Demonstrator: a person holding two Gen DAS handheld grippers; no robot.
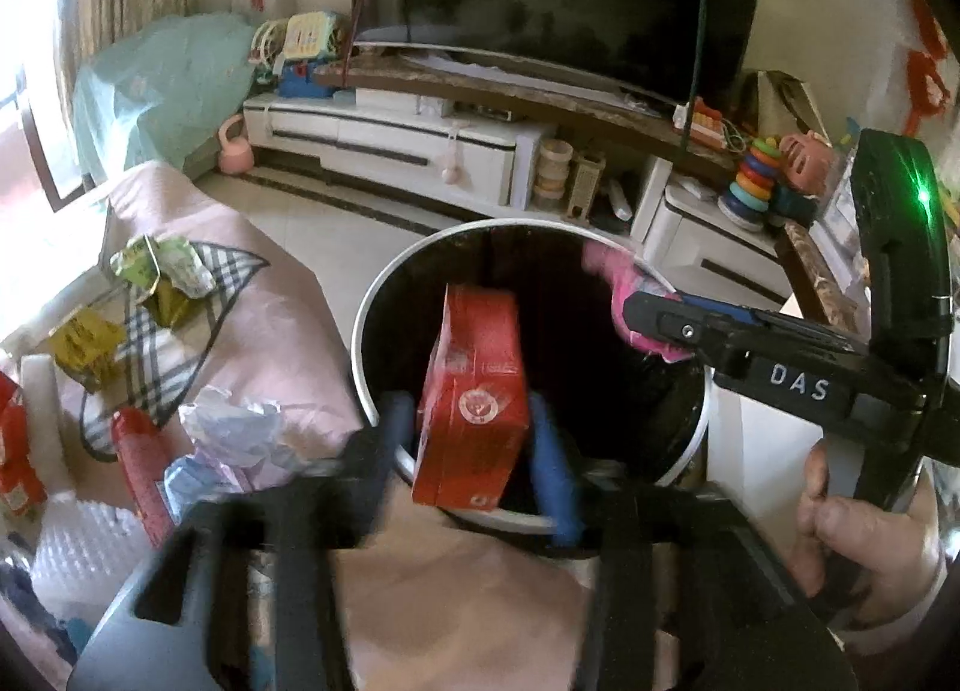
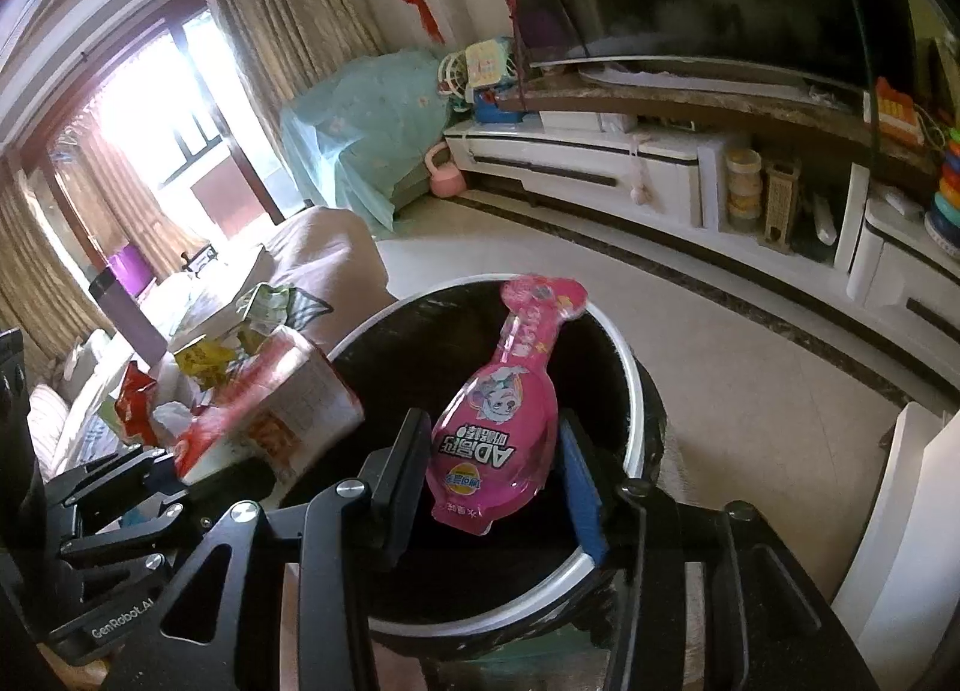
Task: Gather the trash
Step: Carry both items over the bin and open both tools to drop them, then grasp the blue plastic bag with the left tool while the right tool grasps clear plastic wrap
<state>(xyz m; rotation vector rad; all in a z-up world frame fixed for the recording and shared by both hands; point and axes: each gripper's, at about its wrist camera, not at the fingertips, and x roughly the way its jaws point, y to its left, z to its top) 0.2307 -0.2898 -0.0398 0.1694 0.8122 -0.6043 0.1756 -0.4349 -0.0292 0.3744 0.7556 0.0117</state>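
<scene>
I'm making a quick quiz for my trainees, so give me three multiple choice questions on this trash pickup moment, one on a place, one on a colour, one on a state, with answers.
1. Where is the red box?
A. over the bin's opening
B. on the TV stand
C. on the floor

2. What colour is the packet in the right gripper?
A. green
B. pink
C. yellow

3. What state is the left gripper in?
A. wide open and empty
B. out of view
C. shut on the box

Answers: A, the box hangs above the bin; B, the pink packet sits between its fingers; C, blue pads press both box sides.

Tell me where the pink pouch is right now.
The pink pouch sits between the right tool's fingers, over the black bin's open mouth, right of the red box.
</scene>
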